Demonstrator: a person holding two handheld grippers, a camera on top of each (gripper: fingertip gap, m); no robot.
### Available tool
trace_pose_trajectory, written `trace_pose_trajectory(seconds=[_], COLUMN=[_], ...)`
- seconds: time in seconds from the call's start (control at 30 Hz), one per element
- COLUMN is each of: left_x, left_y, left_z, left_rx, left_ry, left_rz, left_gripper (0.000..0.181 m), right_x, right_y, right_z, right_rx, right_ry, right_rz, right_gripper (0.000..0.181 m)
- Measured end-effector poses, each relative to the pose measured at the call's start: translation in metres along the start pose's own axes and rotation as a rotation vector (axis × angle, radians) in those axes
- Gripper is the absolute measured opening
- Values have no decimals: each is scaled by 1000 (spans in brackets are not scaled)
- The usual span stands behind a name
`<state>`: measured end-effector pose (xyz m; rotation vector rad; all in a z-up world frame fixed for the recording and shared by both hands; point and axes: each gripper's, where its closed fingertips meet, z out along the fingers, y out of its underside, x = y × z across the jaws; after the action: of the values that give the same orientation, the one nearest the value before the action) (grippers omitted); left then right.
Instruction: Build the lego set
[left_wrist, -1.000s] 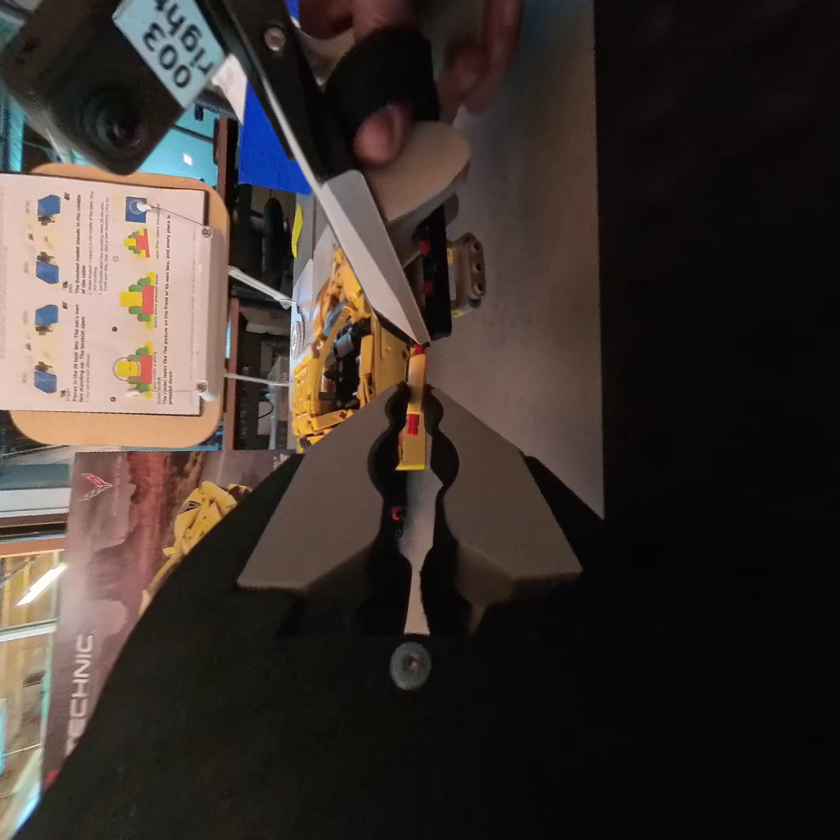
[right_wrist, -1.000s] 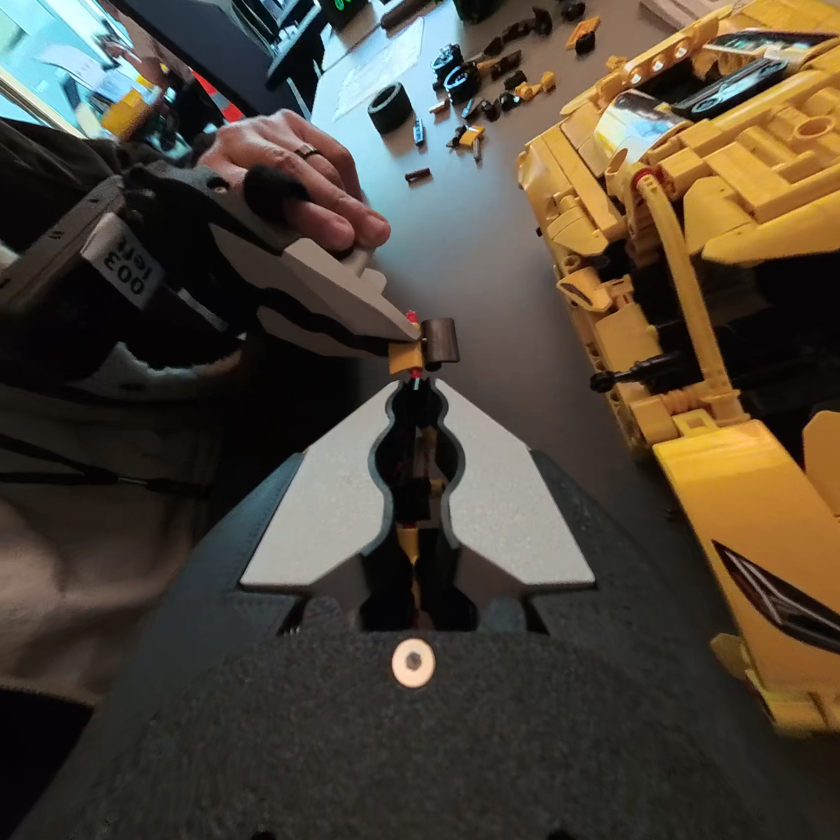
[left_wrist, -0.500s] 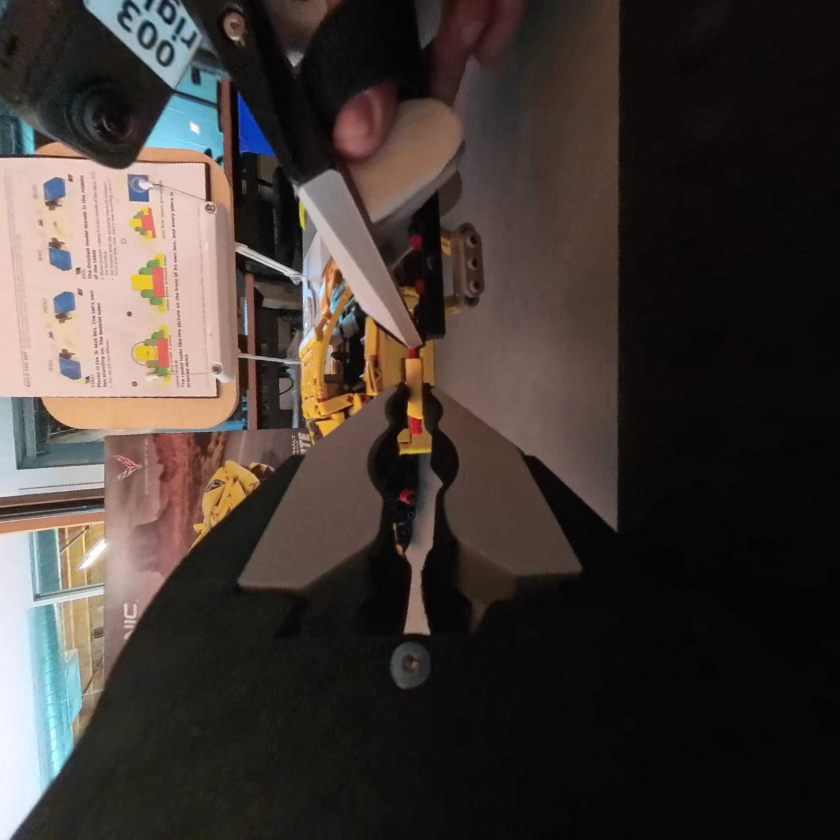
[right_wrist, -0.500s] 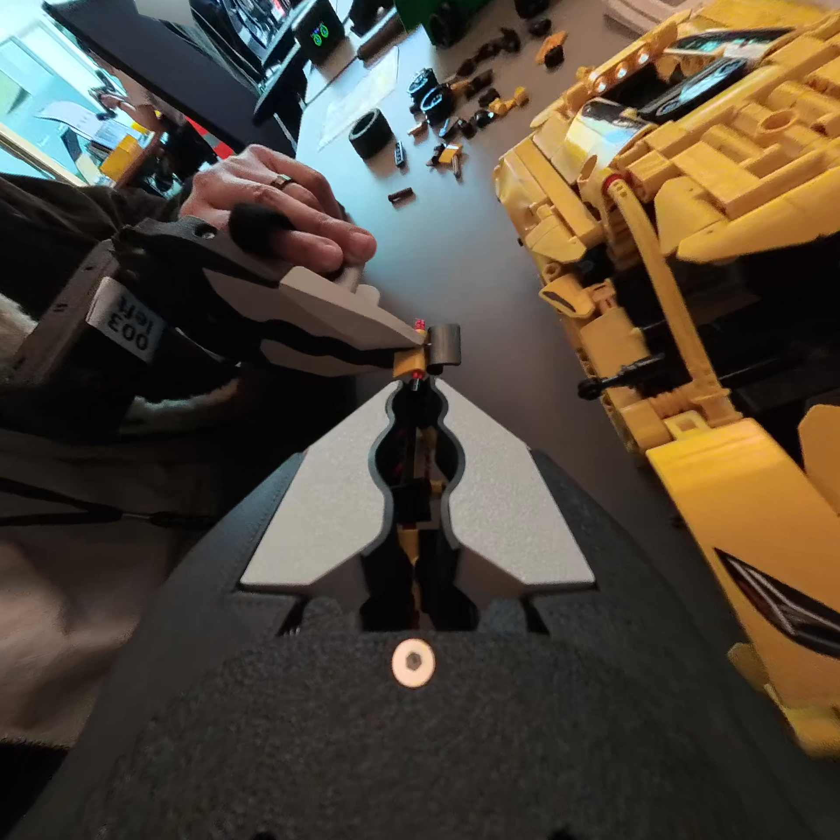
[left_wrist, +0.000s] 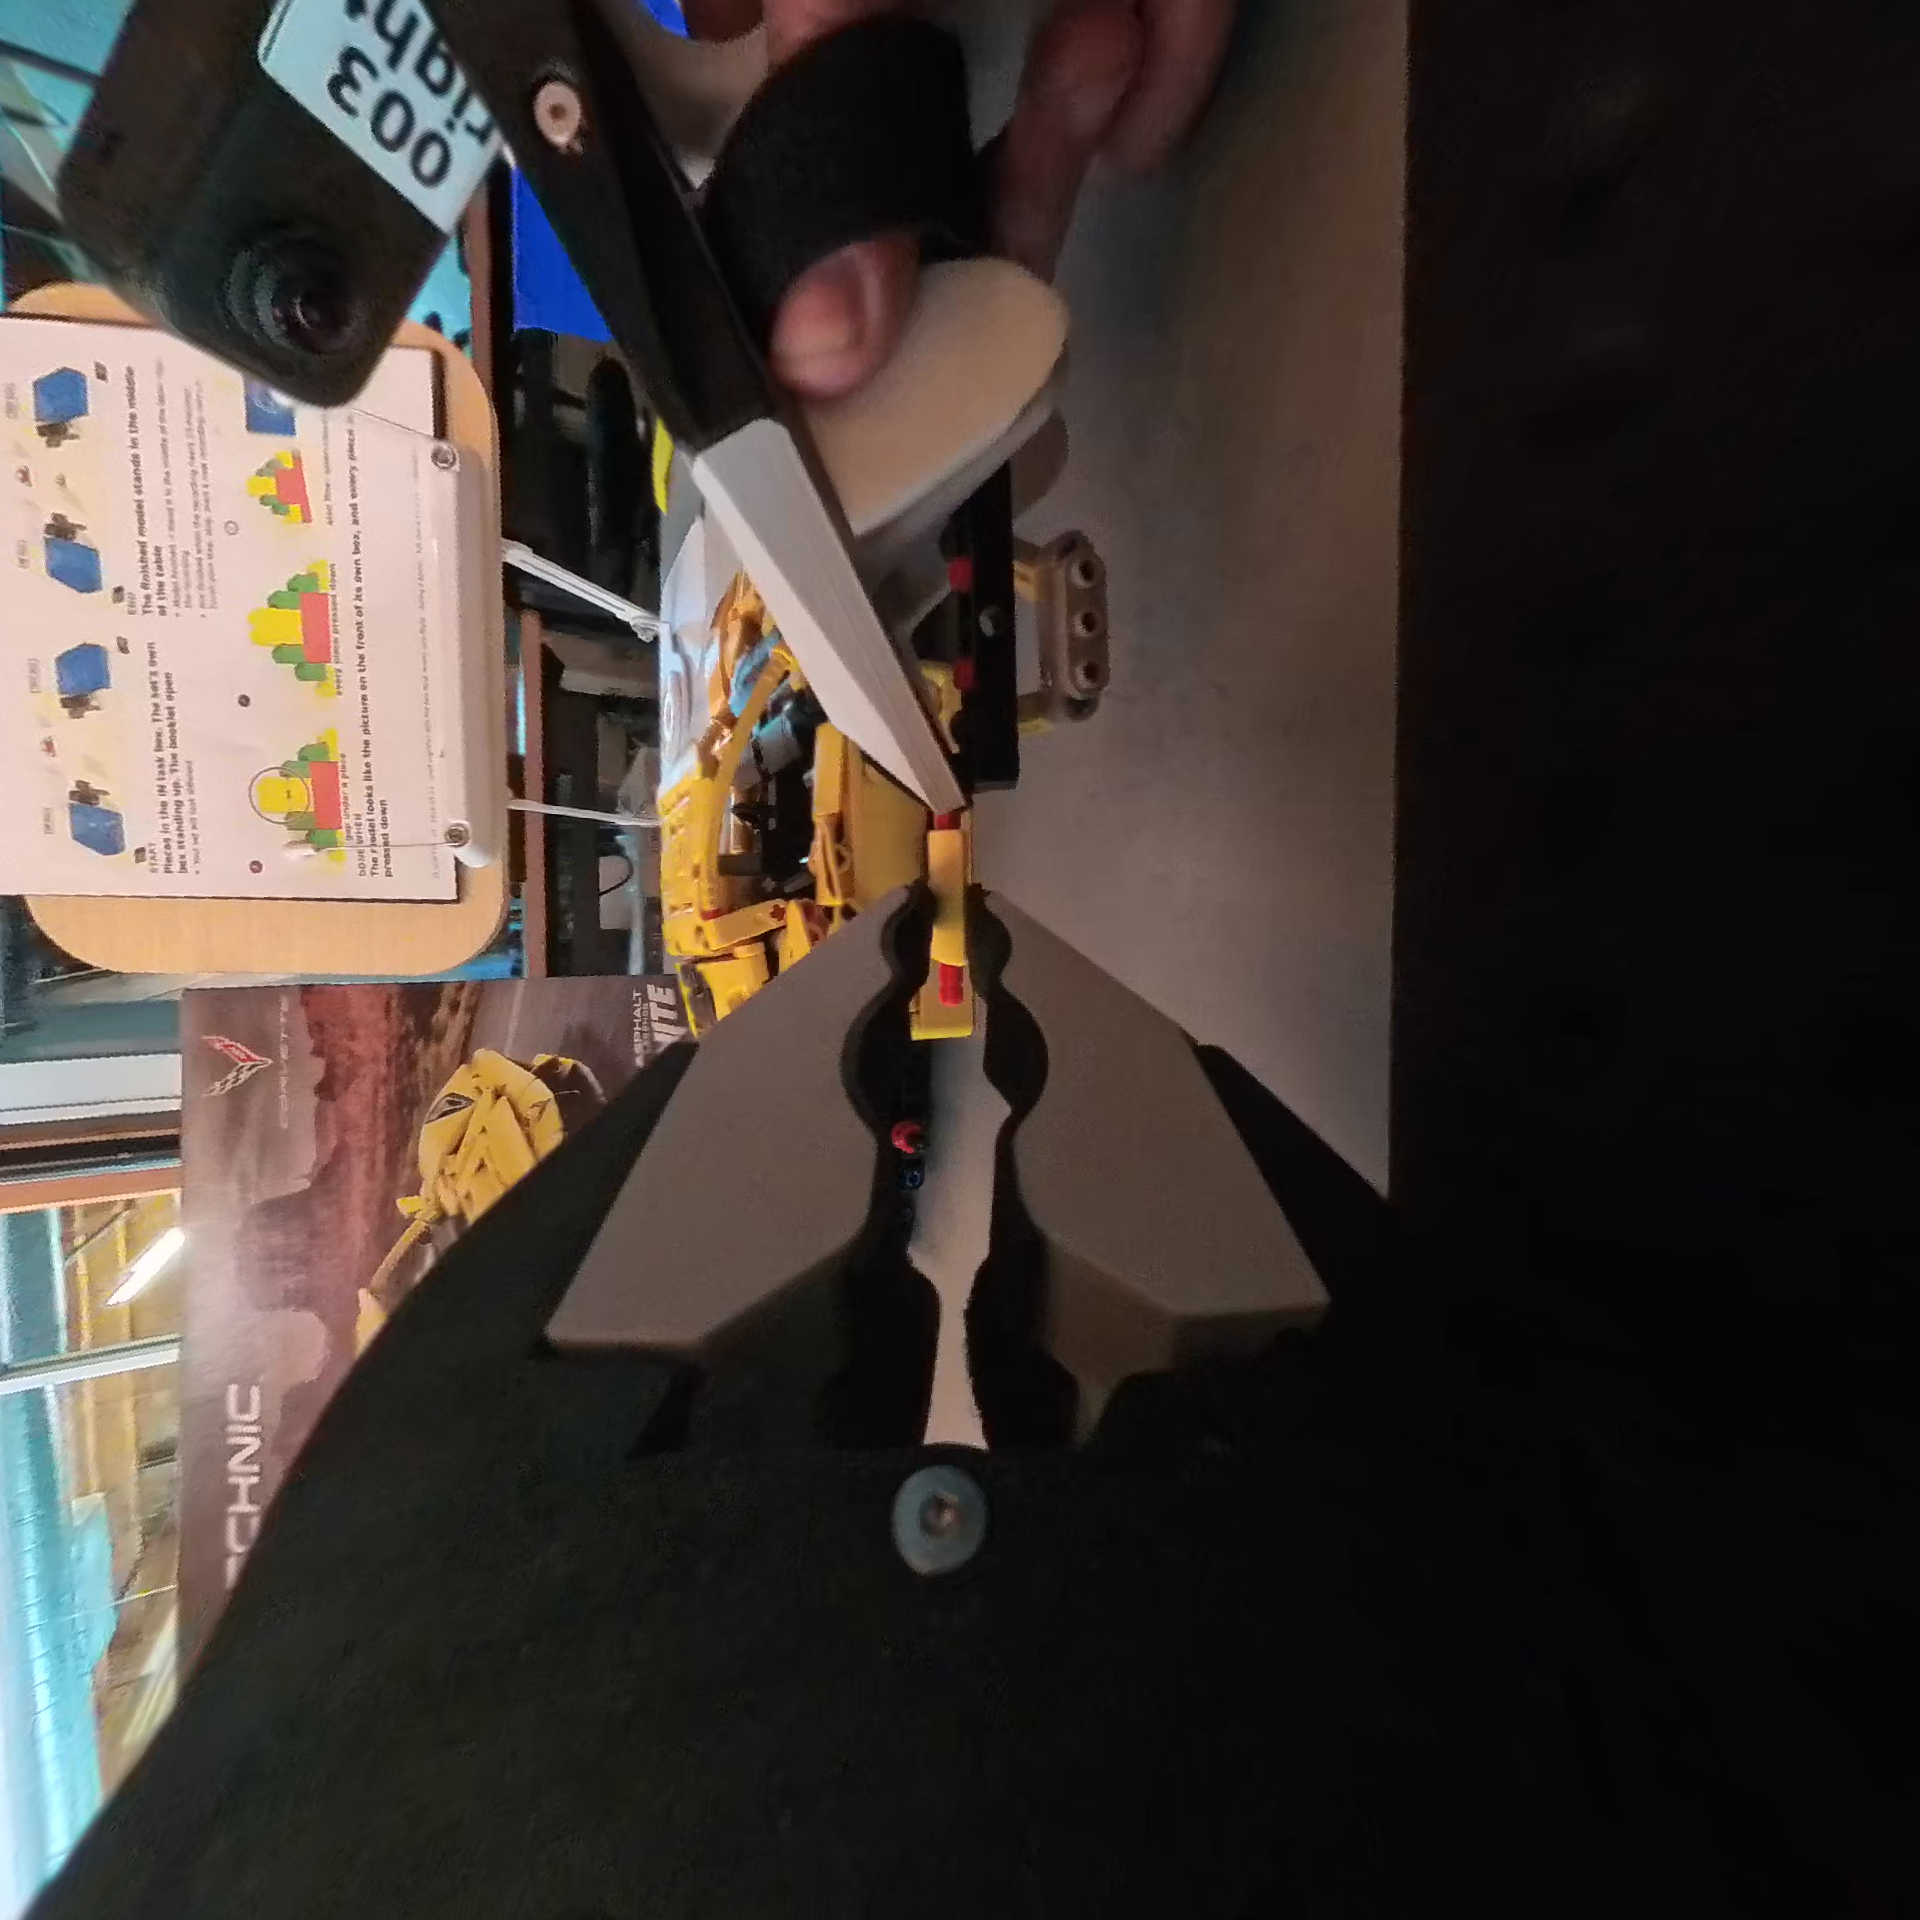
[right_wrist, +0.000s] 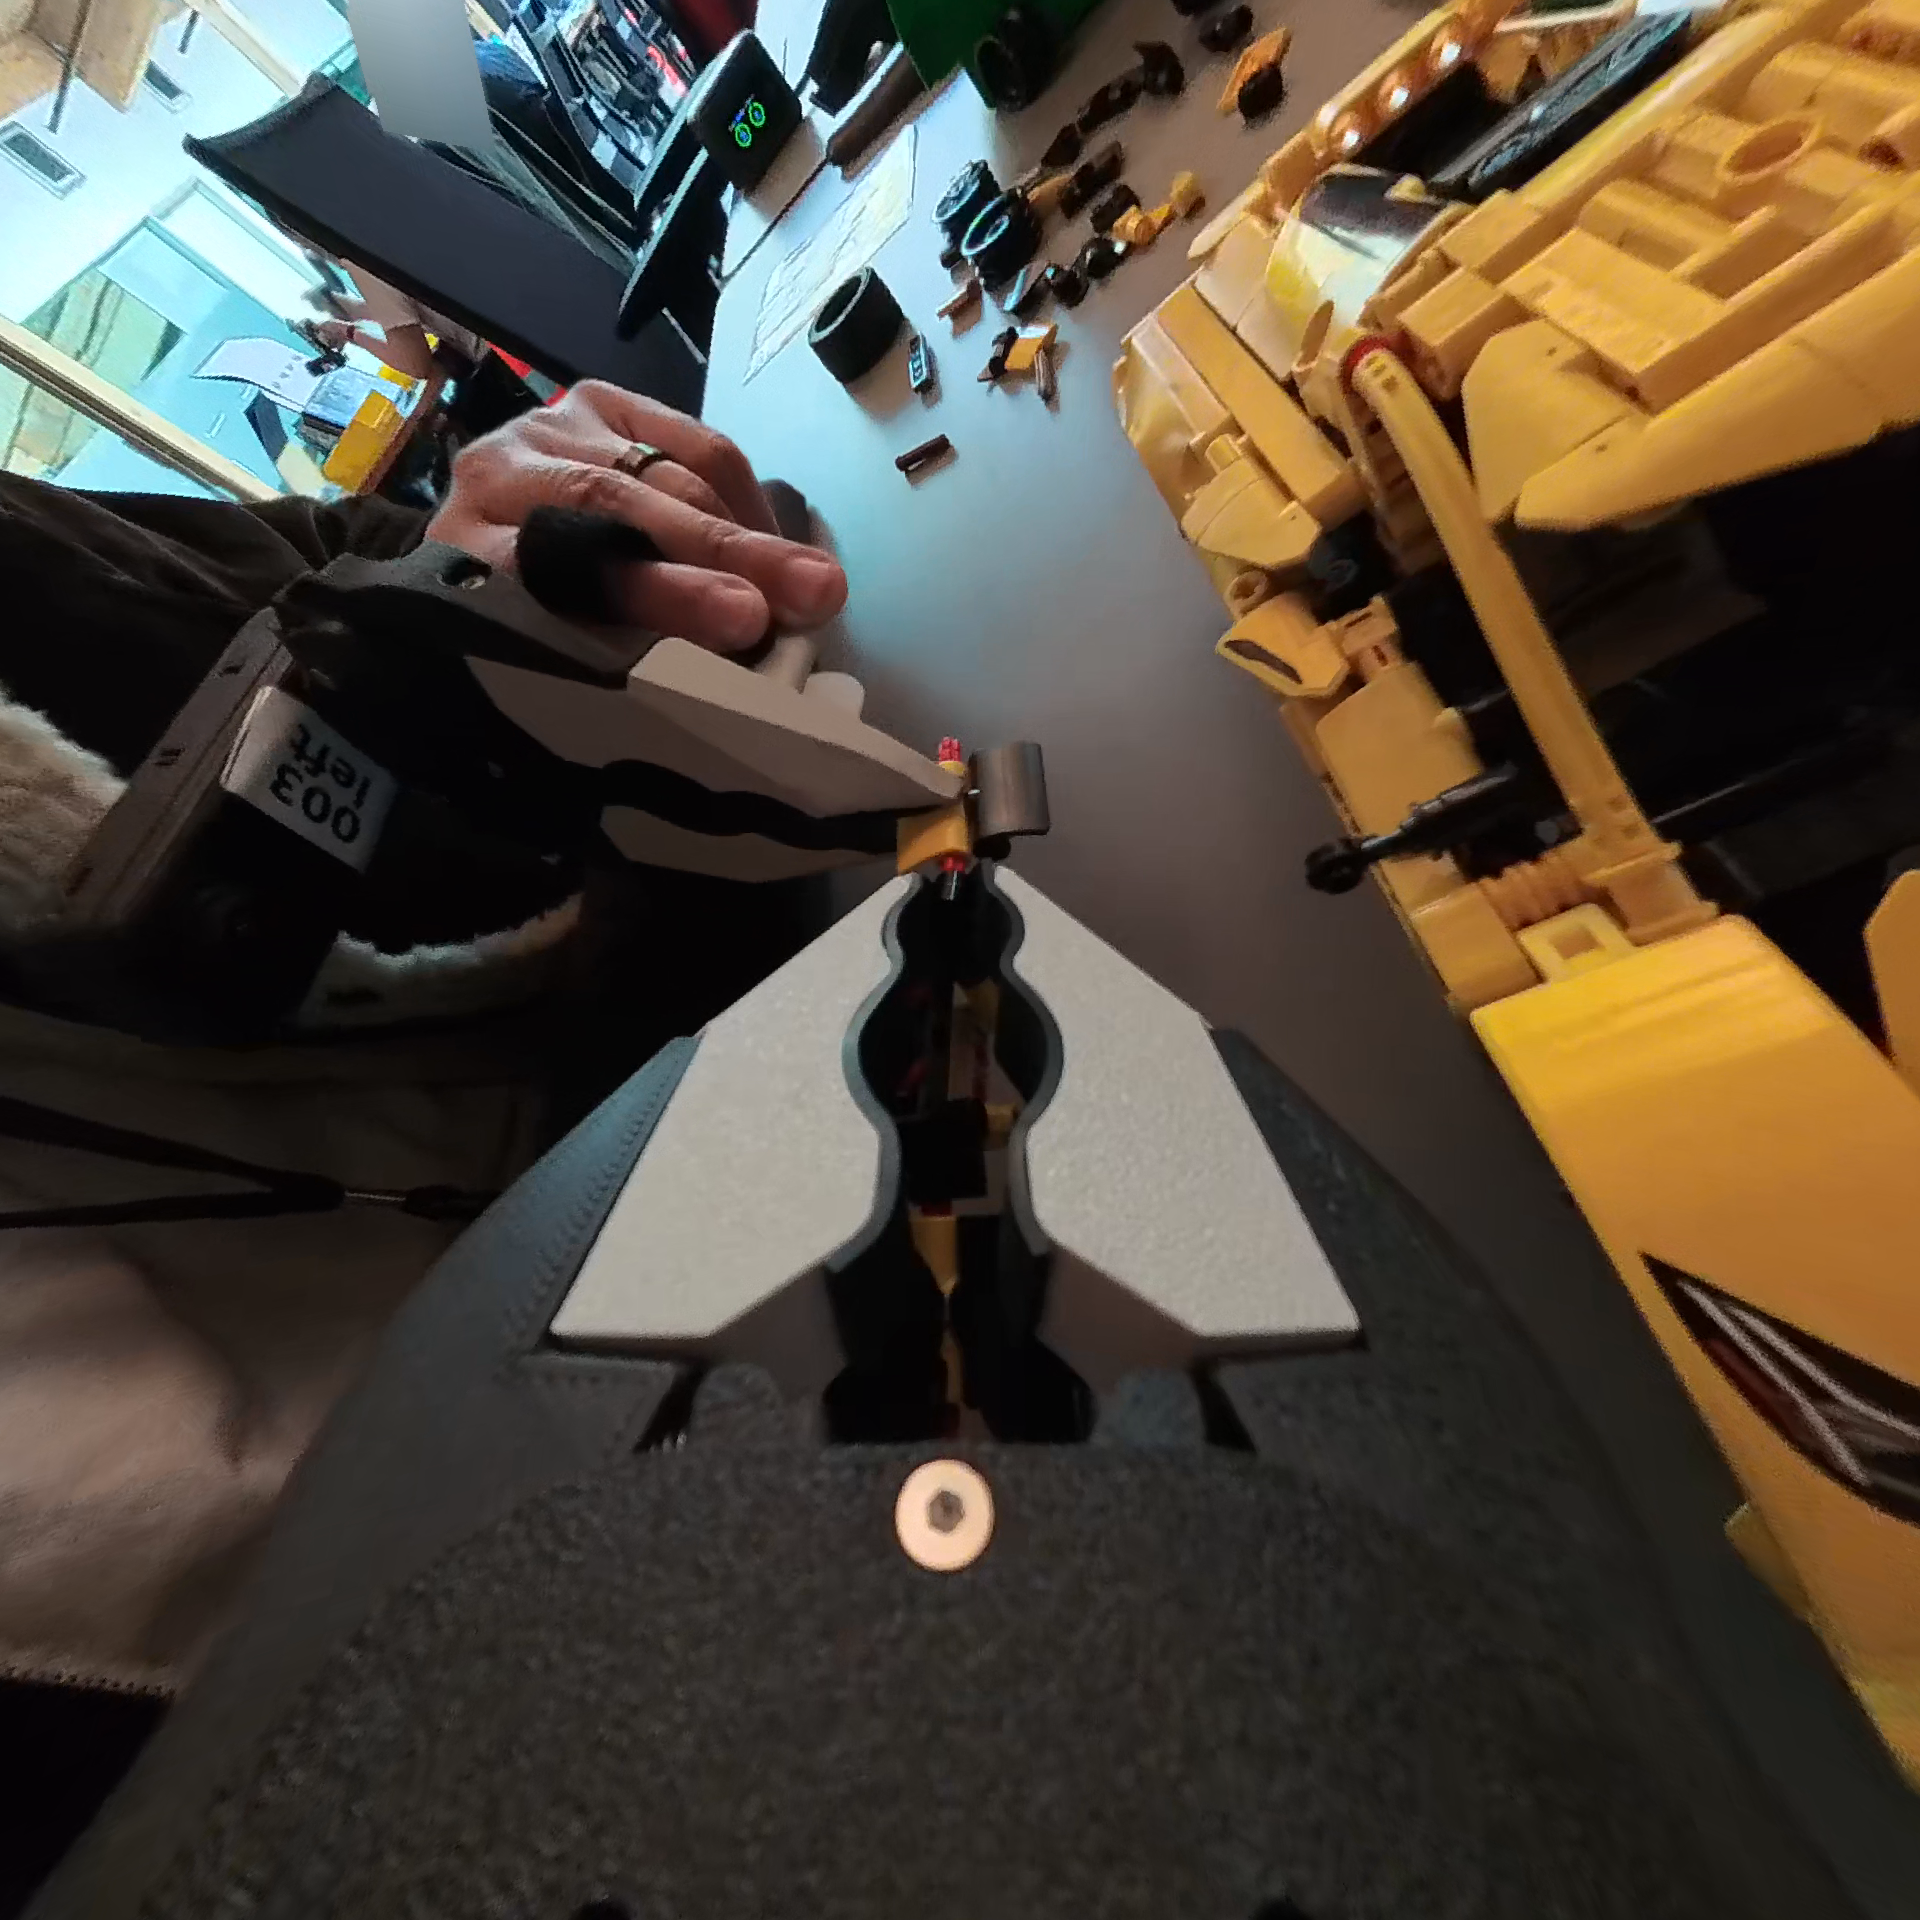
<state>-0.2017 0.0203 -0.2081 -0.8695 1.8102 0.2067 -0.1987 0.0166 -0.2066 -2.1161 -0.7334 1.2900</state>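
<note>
Here, using the big yellow brick-built sports car on the grey tabletop as landmark. Far left of the car, a person's left hand, wearing a ring, grips the left gripper. Its grey fingers are clamped on a small yellow beam piece with red pins, held above the table just left of the car's open side. Meeting it tip to tip is the right gripper, jaws closed on a black-and-yellow sub-assembly with red pins. A short dark grey cylindrical piece sits at the junction of the two held parts; whether they are joined cannot be told. Beyond, up-table to the car's left, loose black tyres and small dark and orange parts lie scattered. In the left wrist view, a wooden clipboard with a printed instruction sheet and the set's box stand behind the car.
</note>
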Motion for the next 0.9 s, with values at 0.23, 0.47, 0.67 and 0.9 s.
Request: trace_pose_trajectory(seconds=[0.23,0.47,0.67,0.9], left_x=[-9,-2,1,6], left_y=[2,8,12,9], left_z=[4,10,11,12], left_rx=[54,57,59,46], left_ry=[25,130,154,164], left_rz=[-143,-278,-310,-243], left_gripper=[6,6,6,6], right_x=[-1,5,9,6], right_y=[-12,-25,-20,22], right_z=[-5,-29,-34,-16], right_rx=[67,154,137,-94], right_ry=[-46,20,178,240], right_rz=[52,-49,-288,-333], right_gripper=[7,39,36,38])
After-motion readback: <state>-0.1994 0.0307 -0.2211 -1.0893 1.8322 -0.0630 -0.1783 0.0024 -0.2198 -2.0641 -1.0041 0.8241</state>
